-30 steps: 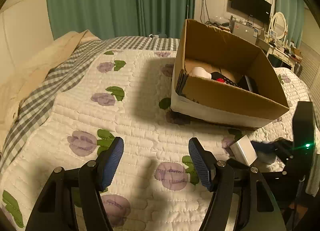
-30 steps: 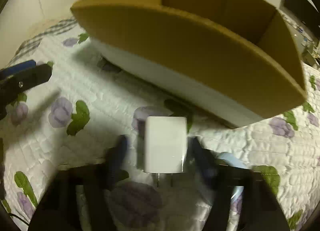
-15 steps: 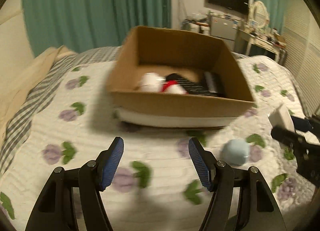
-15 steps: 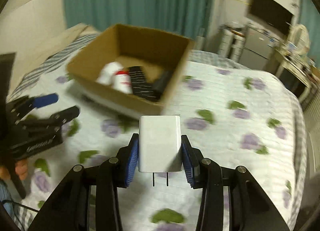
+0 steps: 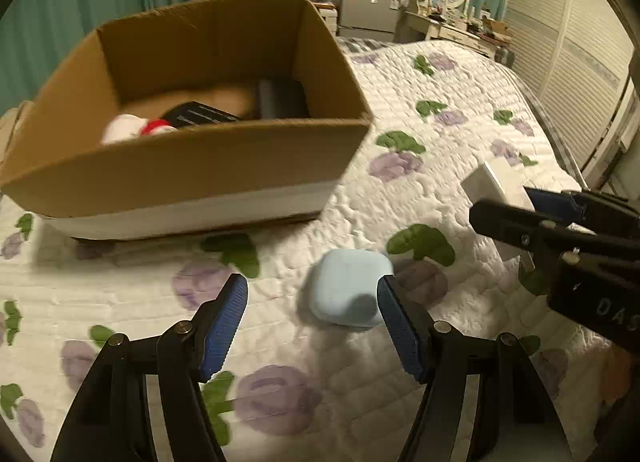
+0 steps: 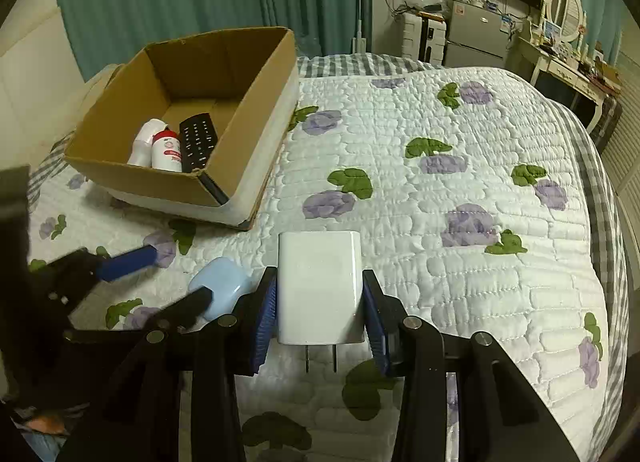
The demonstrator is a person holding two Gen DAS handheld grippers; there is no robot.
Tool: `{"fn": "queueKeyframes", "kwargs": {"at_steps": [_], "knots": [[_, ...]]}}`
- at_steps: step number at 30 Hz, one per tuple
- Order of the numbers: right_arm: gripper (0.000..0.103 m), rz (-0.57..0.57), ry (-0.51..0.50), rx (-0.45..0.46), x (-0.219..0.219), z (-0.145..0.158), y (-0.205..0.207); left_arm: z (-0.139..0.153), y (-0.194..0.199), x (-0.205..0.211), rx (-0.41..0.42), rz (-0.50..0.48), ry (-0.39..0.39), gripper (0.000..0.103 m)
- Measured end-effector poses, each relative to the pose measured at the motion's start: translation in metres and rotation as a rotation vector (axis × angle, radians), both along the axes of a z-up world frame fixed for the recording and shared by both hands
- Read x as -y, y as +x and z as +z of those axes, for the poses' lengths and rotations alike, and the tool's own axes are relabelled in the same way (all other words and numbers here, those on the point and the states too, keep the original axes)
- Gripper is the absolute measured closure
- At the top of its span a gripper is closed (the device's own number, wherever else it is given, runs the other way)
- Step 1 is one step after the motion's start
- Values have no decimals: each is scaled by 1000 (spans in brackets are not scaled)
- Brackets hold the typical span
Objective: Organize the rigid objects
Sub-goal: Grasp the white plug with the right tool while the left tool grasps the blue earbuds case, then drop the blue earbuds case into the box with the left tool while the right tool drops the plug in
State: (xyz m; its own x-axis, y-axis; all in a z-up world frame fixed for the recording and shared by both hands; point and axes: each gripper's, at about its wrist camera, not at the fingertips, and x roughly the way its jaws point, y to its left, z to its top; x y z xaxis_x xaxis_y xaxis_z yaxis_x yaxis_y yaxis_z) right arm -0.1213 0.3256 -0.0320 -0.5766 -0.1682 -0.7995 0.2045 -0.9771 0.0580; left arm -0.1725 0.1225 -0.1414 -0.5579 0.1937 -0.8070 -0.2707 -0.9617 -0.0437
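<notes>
Charger now lifted above quilt

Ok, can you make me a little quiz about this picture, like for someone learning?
1. True or false: the right gripper is shut on the white charger.
2. What lies on the quilt between the open left gripper's fingers? A) remote B) blue case C) bottle
3. Fill in: the remote and the red-capped bottle are inside the cardboard ____.

Key:
1. True; its prongs point back toward the camera.
2. B, the blue case.
3. box.
</notes>
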Motion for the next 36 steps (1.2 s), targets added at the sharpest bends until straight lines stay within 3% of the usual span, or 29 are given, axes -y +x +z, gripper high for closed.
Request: {"fn": "queueKeyframes", "kwargs": {"at_steps": [10, 13, 14, 17, 22, 29, 32, 36], "knots": [[63, -10, 2, 8, 0, -3, -3, -23, -11, -19, 68, -52, 22, 33], [63, -7, 12, 8, 2, -2, -2, -22, -7, -16, 52, -53, 28, 40], [63, -6, 15, 5, 2, -1, -2, -19, -4, -15, 41, -54, 29, 52], [63, -6, 21, -11, 4, 4, 1, -10, 3, -11, 30, -48, 15, 52], [63, 12, 32, -53, 13, 21, 12, 25, 25, 7, -45, -18, 8, 52], [63, 63, 40, -154, 33, 71, 20, 116, 44, 41, -222, 28, 63, 52], [63, 93, 53, -219, 46, 99, 17, 150, 40, 56, -289, 48, 77, 52], [63, 152, 49, -286, 71, 127, 5, 174, 18, 71, -340, 87, 63, 52]]}}
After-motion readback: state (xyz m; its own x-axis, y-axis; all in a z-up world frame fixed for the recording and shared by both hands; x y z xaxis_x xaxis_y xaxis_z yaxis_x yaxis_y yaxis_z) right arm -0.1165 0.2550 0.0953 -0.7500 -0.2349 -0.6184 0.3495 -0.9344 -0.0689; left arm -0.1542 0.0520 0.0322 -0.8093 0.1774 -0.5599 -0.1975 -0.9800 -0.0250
